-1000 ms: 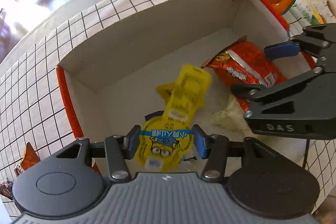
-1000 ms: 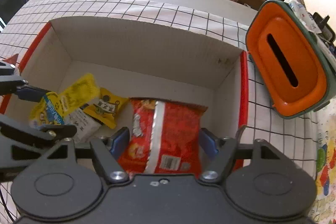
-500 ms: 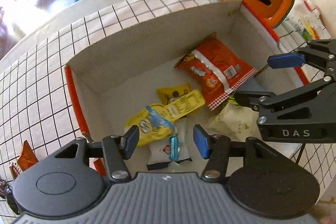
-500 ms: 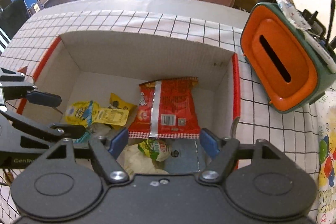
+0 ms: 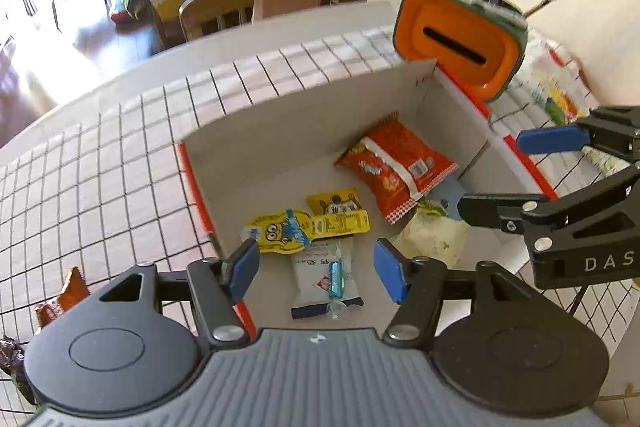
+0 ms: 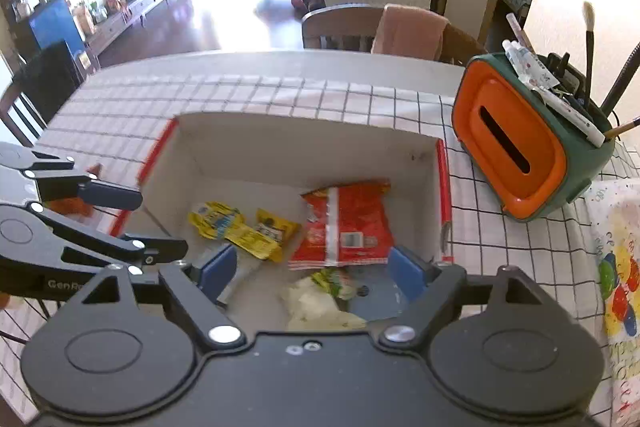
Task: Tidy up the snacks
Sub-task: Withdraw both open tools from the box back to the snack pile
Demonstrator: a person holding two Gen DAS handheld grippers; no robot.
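Left gripper (image 5: pixel 316 267), fingers spread and empty, above the near end of the cardboard box (image 5: pixel 304 107); right gripper (image 6: pixel 308 269) likewise spread and empty. Directly between and below the left fingers: white packet (image 5: pixel 325 277), long axis pointing away. Just beyond: yellow pouch (image 5: pixel 308 227), lying crosswise. Farther right: red chip bag (image 5: pixel 396 167). Remaining wrapper (image 5: pixel 64 297) lies outside, left of the left fingers, so the left gripper is probably nearer.

Red chip bag (image 5: pixel 396 169) (yellow pouch (image 5: pixel 308 229) beside).
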